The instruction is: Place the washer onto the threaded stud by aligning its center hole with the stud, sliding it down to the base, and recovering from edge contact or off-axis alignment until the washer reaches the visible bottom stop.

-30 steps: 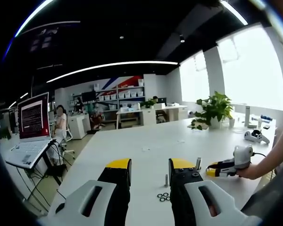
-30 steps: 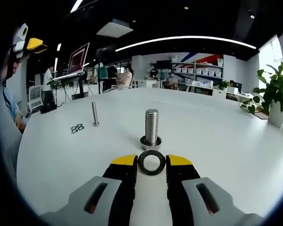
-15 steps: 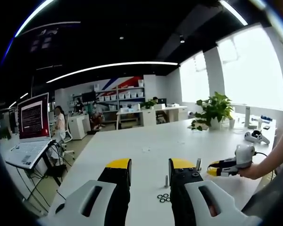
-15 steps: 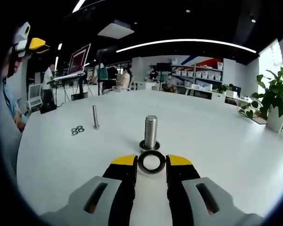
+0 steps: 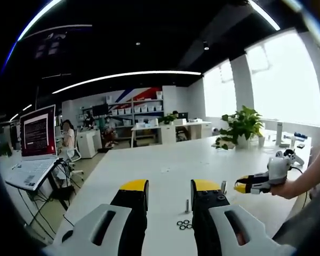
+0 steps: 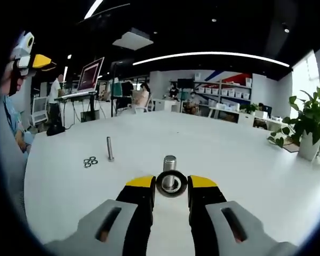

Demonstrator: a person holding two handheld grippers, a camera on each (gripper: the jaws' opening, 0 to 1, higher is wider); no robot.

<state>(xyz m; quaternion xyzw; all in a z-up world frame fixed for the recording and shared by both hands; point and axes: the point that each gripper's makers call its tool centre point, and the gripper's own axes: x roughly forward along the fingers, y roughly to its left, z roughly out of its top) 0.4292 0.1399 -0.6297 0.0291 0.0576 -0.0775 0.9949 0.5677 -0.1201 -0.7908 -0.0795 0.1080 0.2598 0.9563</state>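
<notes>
1. Nearest to you in the right gripper view, your right gripper [image 6: 171,183] is clenched on the washer [image 6: 171,183], pinching its rim between the two yellow-tipped jaws so the ring faces the camera with its hole unobstructed.
2. Just past the washer stands the threaded stud [image 6: 170,165], upright on the white counter [image 6: 245,170]. Its top shows through and above the washer's hole, so the washer looks held over the stud and roughly on its axis; whether it has started onto the thread cannot be told.
3. To do this step well, keep the washer level and the stud's top centred in the hole, then lower straight down. If an edge catches the thread, judge which side is high, lift slightly, re-centre and try again instead of pushing. Let go only once the washer can drop freely to the base.
4. Further left on the counter lie a few spare washers [image 6: 89,161], and just beside them a thinner upright pin [image 6: 110,149].
5. In the left gripper view, your left gripper [image 5: 169,189] hangs over the counter with its jaws apart and nothing between them. The spare washers [image 5: 184,224] and pin [image 5: 187,205] sit between its tips, and your right gripper [image 5: 250,184] comes in from the right.
6. Farthest off, a potted plant [image 6: 309,125] sits near the counter's edge.
</notes>
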